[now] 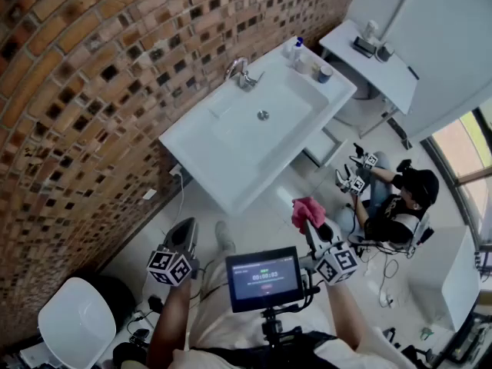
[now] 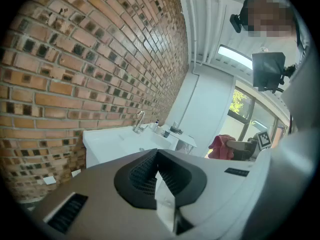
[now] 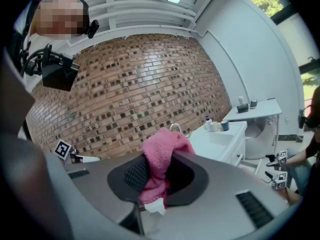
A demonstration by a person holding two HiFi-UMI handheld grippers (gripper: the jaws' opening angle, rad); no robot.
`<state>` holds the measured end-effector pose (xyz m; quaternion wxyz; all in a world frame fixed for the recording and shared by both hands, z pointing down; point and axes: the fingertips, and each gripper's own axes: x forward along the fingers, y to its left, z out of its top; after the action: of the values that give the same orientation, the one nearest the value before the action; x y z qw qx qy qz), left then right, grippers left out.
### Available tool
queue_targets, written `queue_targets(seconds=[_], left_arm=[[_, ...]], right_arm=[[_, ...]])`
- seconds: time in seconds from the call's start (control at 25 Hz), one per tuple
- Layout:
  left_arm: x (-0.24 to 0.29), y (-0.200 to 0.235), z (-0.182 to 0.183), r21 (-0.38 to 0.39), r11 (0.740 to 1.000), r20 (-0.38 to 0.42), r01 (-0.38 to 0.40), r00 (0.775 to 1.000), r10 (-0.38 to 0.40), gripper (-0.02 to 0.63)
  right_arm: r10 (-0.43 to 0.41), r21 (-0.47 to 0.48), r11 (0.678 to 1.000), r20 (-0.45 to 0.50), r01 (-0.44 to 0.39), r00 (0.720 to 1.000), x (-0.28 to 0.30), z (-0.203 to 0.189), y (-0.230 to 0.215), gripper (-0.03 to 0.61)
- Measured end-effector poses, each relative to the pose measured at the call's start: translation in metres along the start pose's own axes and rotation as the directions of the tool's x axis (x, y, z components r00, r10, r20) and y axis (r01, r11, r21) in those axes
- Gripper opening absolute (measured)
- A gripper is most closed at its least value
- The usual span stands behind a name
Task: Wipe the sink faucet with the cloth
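Right tongs (image 1: pixel 310 226) clamp the pink cloth (image 1: pixel 306 210), left tongs (image 1: pixel 182 233) are closed and empty, both well apart from the sink faucet (image 1: pixel 241 71): wiping not yet begun.

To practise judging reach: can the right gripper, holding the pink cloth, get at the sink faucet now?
Probably, after stepping closer. The right gripper, shut on the pink cloth, hangs short of the sink; the faucet stands at its far edge by the brick wall. Nothing seems to block the way.
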<state>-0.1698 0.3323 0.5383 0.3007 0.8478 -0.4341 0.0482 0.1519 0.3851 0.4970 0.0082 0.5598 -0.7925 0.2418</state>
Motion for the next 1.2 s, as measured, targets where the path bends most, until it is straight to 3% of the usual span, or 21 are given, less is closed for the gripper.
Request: queue_targets(seconds=[0.32,0.56,0.88,1.2], left_arm=[[0.023,0.078,0.051,0.026,0.999,-0.014,0.032,0.999,-0.032,-0.008],[0.049,0.109,0.069,0.073,0.994,-0.054,0.085,0.995,-0.081,-0.008],[0.074,0.113,0.102,0.107,0.983,-0.061,0.148,0.988,-0.142,-0.008],[0.094,0.116,0.105,0.118,0.974,-0.087,0.195,0.979,-0.185,-0.008]], right_arm=[[-0.061,-0.036,0.998,-0.017,0.060,0.998,0.069,-0.002,0.029,0.086],[-0.138,-0.125,0.981,0.060,0.145,0.989,0.099,0.009,0.037,0.086],[-0.224,-0.053,0.972,0.080,0.228,0.971,0.104,0.010,0.035,0.086],[-0.286,-0.037,0.955,0.142,0.294,0.948,0.105,0.019,0.024,0.086]])
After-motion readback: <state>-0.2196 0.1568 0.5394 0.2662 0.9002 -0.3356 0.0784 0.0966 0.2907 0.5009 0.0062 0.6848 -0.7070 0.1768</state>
